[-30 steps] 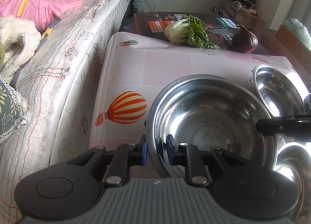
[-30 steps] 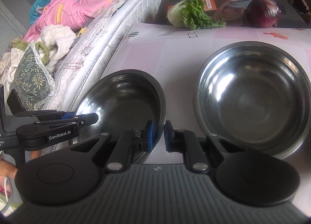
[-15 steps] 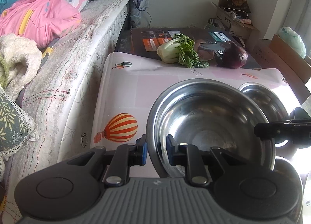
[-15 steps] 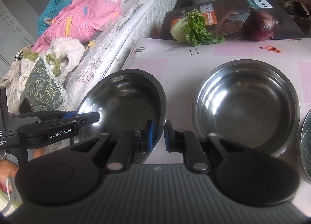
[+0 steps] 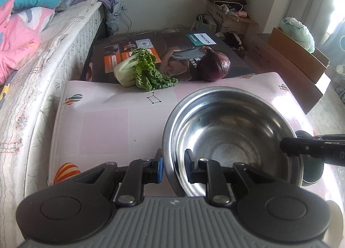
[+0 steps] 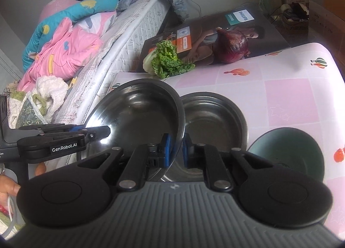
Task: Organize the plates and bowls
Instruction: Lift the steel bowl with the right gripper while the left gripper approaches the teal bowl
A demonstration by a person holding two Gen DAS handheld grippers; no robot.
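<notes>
Both claws, left claw (image 5: 173,167) and right claw (image 6: 175,147), are grasping opposite rims of one steel bowl (image 6: 138,114), lifted above the tabletop (image 6: 291,97), partly over a second bowl (image 6: 213,118). If one claw is pulling unevenly, the thin rim may be slipping and the bowl dropping.

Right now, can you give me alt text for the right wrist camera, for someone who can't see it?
The right gripper pinches the rim of a steel bowl, the left gripper clamping its opposite side, raised over a second steel bowl on a pink balloon-print tablecloth. A dark green bowl sits at right; bok choy and a red onion lie behind.
</notes>
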